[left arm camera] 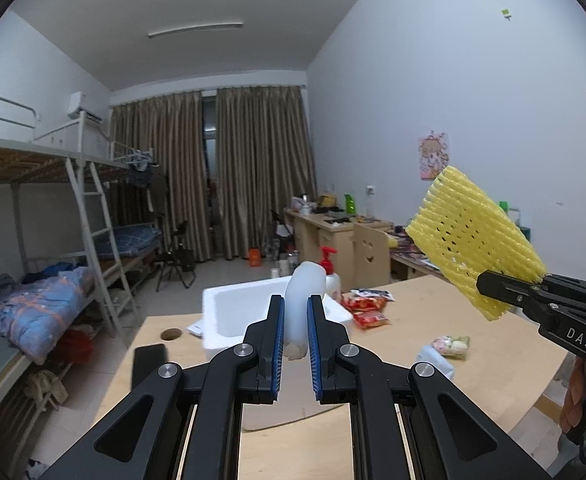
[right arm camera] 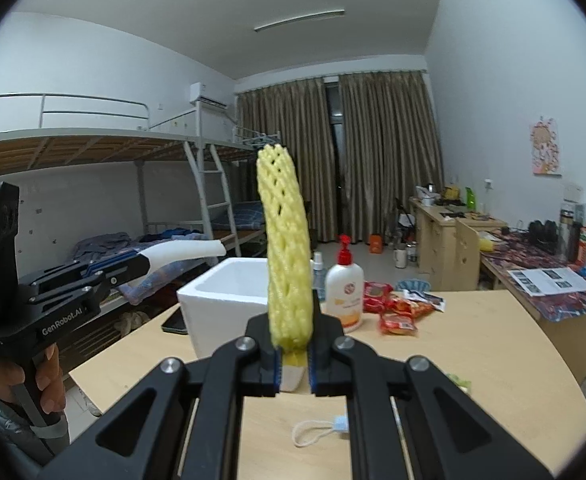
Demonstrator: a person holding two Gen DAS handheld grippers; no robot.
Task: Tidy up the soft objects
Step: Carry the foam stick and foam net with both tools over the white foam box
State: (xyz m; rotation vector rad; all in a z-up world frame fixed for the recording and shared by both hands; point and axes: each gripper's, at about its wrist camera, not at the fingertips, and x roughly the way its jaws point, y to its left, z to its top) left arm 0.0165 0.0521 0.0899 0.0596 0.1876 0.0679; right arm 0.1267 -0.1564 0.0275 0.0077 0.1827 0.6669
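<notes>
Left gripper (left arm camera: pixel 295 322): closed tight on a soft white foam piece (left arm camera: pixel 303 300), held up in the air just in front of the white foam box (left arm camera: pixel 229 312). Foam piece sticking up between the two blue pads (left arm camera: pixel 279 344), bent a bit at the top.

Right gripper (right arm camera: pixel 293 354): closed tight on a yellow foam net sleeve (right arm camera: pixel 287 248), also up in the air, in front of the white foam box and a little to its right. Sleeve standing tall and leaning a bit, with holes all over it.

White foam box: sitting open on the light wooden table (right arm camera: pixel 473 344), near the far left edge.

Right of the box: a white pump bottle with a red top (right arm camera: pixel 345 280), then some red snack packs (right arm camera: pixel 399 312). Left of the box and touching it: a dark flat phone (right arm camera: pixel 175 322). Well in front of the box, near the table's front edge: a small white cord loop (right arm camera: pixel 313 432).

Left of the box, off the table: a hand (right arm camera: pixel 49 380) wrapped around the left gripper's black handle.
</notes>
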